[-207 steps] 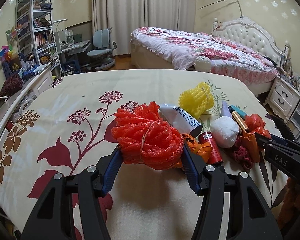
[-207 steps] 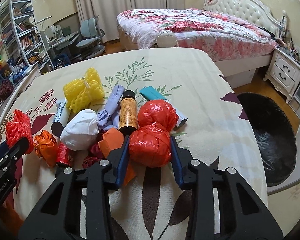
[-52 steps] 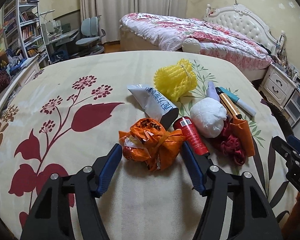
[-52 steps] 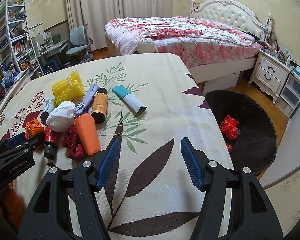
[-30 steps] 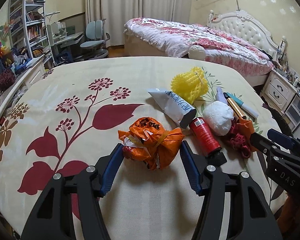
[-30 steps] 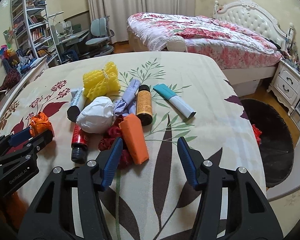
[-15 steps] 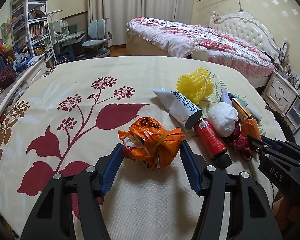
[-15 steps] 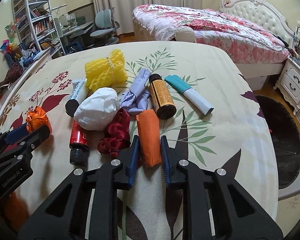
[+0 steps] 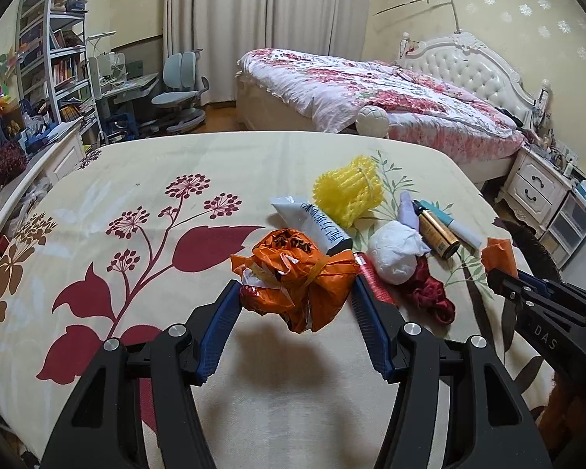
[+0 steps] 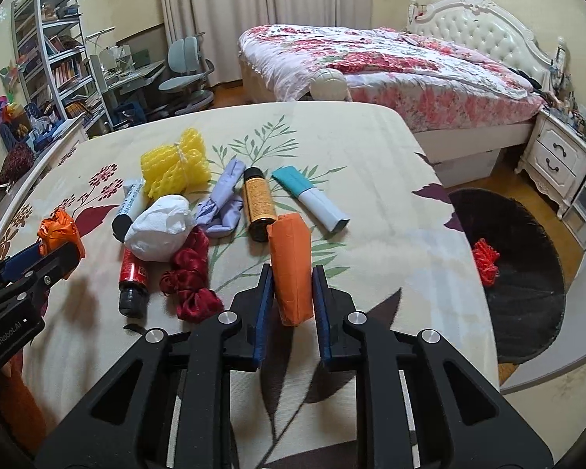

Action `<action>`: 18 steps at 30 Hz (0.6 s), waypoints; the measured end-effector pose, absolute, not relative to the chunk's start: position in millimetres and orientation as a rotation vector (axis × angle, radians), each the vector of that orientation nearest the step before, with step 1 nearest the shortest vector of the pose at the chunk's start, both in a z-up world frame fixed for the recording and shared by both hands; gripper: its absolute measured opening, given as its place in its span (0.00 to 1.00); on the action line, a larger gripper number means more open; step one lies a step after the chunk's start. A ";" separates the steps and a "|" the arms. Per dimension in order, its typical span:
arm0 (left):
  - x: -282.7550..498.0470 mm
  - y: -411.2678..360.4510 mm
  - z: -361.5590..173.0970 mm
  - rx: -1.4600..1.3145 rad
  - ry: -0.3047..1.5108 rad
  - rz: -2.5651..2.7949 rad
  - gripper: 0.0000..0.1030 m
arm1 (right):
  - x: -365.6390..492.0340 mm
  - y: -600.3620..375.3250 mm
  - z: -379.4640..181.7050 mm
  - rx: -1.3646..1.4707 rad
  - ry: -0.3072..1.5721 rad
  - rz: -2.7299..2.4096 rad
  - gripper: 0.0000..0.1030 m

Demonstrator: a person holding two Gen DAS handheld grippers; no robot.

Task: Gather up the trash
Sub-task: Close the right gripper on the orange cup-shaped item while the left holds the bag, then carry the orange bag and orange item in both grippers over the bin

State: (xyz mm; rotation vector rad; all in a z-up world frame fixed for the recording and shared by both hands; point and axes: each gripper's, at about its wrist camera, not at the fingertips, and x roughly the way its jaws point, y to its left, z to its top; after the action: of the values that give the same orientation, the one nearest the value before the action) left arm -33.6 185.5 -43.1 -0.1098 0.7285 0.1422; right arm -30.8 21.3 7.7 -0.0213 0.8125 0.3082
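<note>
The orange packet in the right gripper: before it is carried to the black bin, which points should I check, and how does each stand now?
1. Right gripper shut on the orange packet: ok, both pads press its sides.
2. Packet clear of the bedspread: cannot tell, though it looks lifted.
3. Neighbours free of the packet: ok, the brown bottle and the dark red bundle lie apart from it.
4. Black bin open and reachable: ok, it sits on the floor beside the bed with red netting inside.
5. Left gripper out of the path: ok, it holds the orange bag on the other side.
</note>
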 end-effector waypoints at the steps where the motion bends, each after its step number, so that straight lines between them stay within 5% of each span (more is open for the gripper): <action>1: -33.3 181.9 -41.6 -0.106 0.723 0.136 0.57 | -31.1 15.0 9.8 -0.017 0.806 0.294 0.19; 18: 2.1 72.7 -23.2 -0.039 0.669 -0.091 0.57 | -17.4 -97.4 21.6 0.045 0.747 0.030 0.19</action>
State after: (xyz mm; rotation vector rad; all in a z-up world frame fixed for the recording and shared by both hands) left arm 2.1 72.7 -23.2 -0.0389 0.6686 -0.0915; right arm -17.4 -97.4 21.6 0.0445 0.7471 0.0300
